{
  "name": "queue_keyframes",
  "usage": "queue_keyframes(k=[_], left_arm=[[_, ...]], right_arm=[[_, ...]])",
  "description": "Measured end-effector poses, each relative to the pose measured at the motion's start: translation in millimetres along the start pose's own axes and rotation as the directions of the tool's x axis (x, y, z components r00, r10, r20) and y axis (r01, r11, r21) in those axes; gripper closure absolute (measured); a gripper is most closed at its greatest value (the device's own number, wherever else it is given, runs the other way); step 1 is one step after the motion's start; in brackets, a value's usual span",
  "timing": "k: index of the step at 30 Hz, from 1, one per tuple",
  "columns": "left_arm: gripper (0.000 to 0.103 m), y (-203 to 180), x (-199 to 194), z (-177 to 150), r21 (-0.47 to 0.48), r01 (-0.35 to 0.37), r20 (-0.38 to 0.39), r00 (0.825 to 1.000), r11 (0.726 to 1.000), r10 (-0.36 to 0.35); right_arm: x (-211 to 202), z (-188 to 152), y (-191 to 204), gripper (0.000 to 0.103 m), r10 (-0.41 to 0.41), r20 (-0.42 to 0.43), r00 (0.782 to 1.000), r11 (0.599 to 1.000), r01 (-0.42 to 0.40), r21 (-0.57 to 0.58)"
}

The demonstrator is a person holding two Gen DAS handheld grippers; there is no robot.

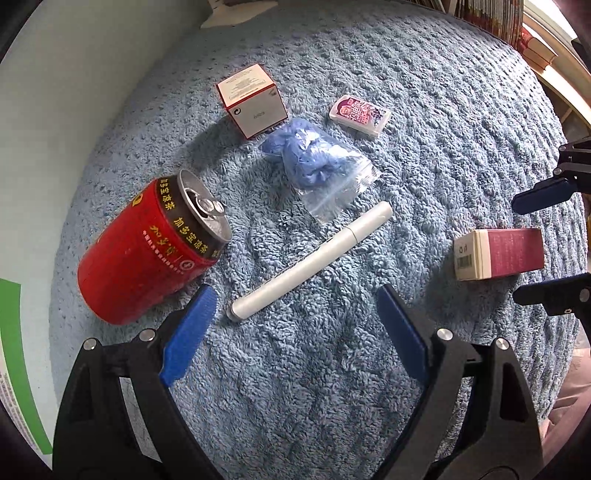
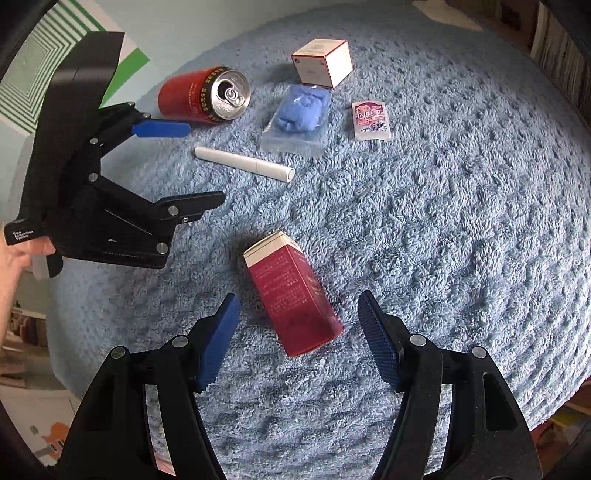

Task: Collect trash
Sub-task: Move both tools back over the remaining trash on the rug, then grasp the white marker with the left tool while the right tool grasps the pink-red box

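Trash lies on a blue fluffy mat (image 1: 424, 110). A red drink can (image 1: 151, 247) lies on its side at the left, a white marker (image 1: 310, 262) lies in the middle, and a clear bag of blue gloves (image 1: 314, 158) lies beyond it. A white and red box (image 1: 251, 99) and a pink packet (image 1: 360, 115) lie farther back. A dark red carton (image 2: 291, 291) lies on its side. My left gripper (image 1: 295, 306) is open just short of the marker's near end. My right gripper (image 2: 297, 314) is open, with its fingers on either side of the carton's near end.
The left gripper (image 2: 199, 164) shows at the left of the right wrist view, the right gripper (image 1: 521, 247) at the right edge of the left wrist view. A pale wall (image 1: 55, 92) borders the mat on the left. Bookshelves (image 1: 524, 33) stand at the back right.
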State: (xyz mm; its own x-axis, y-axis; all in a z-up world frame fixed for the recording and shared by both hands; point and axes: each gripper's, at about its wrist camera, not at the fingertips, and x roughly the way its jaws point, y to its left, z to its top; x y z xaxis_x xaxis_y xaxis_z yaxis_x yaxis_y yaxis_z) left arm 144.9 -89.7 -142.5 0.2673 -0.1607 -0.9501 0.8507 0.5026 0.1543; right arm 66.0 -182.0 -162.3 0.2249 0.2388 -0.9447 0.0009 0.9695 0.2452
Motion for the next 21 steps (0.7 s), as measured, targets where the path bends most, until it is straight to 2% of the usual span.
queue_keyframes(k=[8, 12, 14, 17, 21], left_arm=[[0.017, 12, 23, 9, 0.021, 0.054, 0.002, 0.999, 0.998, -0.054], [0.017, 24, 38, 12, -0.008, 0.113, 0.008, 0.994, 0.994, -0.113], [0.015, 31, 47, 14, -0.04, 0.144, 0.011, 0.99, 0.989, -0.144], [0.016, 44, 58, 13, -0.037, 0.155, 0.022, 0.988, 0.987, -0.155], [0.02, 43, 59, 12, -0.028, 0.159, 0.034, 0.987, 0.987, -0.159]], right_arm=[[25, 18, 19, 0.04, -0.024, -0.022, 0.999, 0.999, 0.023, -0.027], [38, 23, 31, 0.041, -0.037, -0.016, 0.999, 0.999, 0.036, -0.037], [44, 25, 35, 0.049, -0.033, -0.012, 0.999, 0.999, 0.032, -0.03], [49, 22, 36, 0.057, -0.044, -0.011, 0.999, 0.999, 0.043, -0.024], [48, 18, 30, 0.061, -0.039, -0.005, 0.999, 0.999, 0.039, -0.001]])
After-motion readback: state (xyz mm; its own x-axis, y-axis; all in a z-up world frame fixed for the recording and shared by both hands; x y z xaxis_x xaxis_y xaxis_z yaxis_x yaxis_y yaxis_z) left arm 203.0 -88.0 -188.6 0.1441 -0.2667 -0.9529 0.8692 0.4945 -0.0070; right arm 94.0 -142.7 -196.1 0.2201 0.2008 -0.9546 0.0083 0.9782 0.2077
